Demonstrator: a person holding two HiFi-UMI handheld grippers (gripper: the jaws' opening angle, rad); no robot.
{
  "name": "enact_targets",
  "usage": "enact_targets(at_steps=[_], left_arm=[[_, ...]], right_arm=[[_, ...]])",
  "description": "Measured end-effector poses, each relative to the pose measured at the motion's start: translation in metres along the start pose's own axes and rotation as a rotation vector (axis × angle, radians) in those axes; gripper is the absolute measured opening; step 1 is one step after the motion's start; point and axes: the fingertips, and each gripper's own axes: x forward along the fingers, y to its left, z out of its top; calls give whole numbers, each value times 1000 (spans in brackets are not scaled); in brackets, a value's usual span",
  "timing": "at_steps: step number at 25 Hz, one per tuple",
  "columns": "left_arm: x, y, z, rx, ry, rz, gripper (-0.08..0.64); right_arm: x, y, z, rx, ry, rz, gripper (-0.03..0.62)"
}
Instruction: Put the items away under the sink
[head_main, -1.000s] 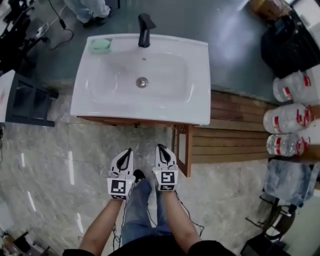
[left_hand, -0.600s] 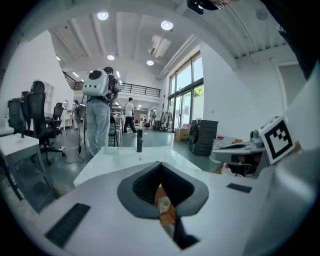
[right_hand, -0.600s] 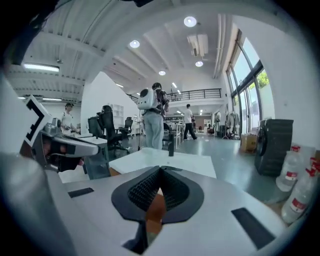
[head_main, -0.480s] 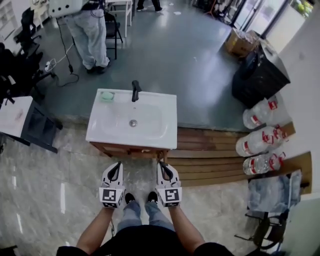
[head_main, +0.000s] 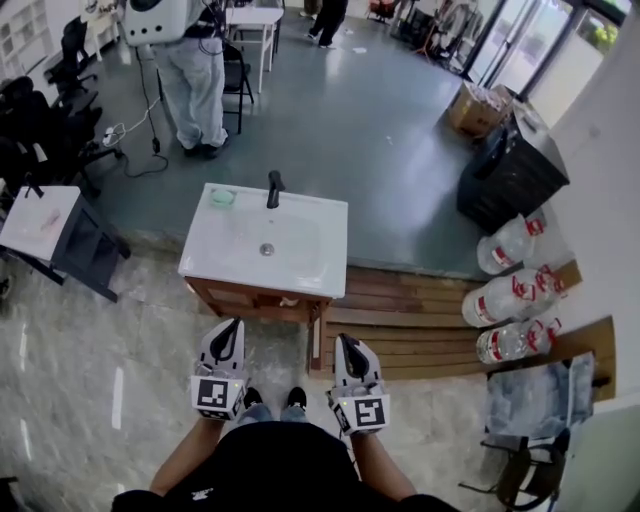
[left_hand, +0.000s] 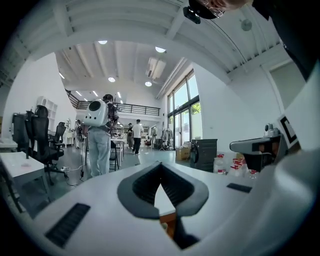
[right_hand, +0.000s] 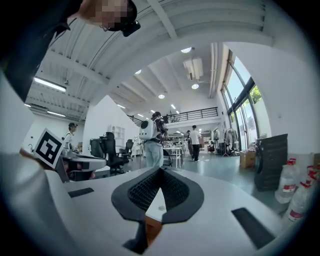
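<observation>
Both grippers have risen since a second ago, and the white sink (head_main: 300, 272) now sits smaller and further ahead. Left gripper (head_main: 230, 328): jaws closed together, nothing between them. Right gripper (head_main: 346, 344): likewise closed and empty. Both point level, side by side, held out before the person's body. Just ahead, the cabinet door (head_main: 316, 345) under the sink stands ajar; the contents cannot be seen. A green dish (head_main: 222, 197) rests on the sink's back left corner beside the black tap (head_main: 272, 188). Three clear jugs (head_main: 505, 297) lie to the right.
</observation>
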Motion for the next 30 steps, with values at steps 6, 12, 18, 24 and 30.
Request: enact_targets(at_steps=[6, 12, 18, 24, 30], left_arm=[[-31, -13, 22, 39, -24, -16, 6], [-48, -5, 21, 43, -45, 39, 6], [-52, -13, 35, 64, -76, 23, 6], [-47, -13, 33, 71, -50, 21, 6], [-45, -21, 33, 61, -54, -9, 6]], right_arm=[[-23, -13, 17, -26, -70, -50, 11], [-24, -4, 18, -58, -85, -49, 11], [-26, -12, 22, -69, -102, -79, 11], [-30, -15, 23, -79, -100, -100, 11], [-32, -21, 23, -107, -91, -112, 11]])
